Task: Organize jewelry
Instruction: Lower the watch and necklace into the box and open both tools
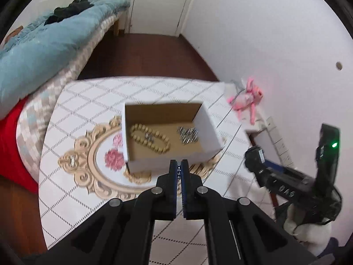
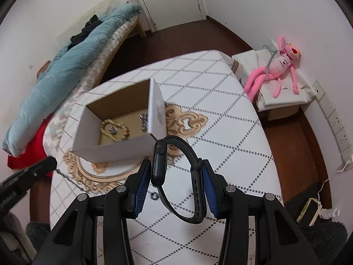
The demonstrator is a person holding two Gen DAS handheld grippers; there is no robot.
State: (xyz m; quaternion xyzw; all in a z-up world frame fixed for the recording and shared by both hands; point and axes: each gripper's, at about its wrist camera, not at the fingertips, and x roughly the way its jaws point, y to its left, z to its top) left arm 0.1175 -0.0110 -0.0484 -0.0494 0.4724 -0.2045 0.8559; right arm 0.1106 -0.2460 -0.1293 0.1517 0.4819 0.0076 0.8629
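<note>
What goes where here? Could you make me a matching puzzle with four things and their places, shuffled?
1 black smartwatch
2 beaded bracelet
3 thin chain
4 pink plush toy

A inside the cardboard box
B off the table, on a pale cloth
C pinched in the left gripper
D clamped in the right gripper

Pairs: 1-D, 2-A, 3-C, 4-B.

An open white box (image 1: 167, 132) on the table holds a beige bead bracelet (image 1: 150, 138) and silver pieces (image 1: 187, 134); a black smartwatch (image 2: 176, 176) hangs clamped nearby.
</note>
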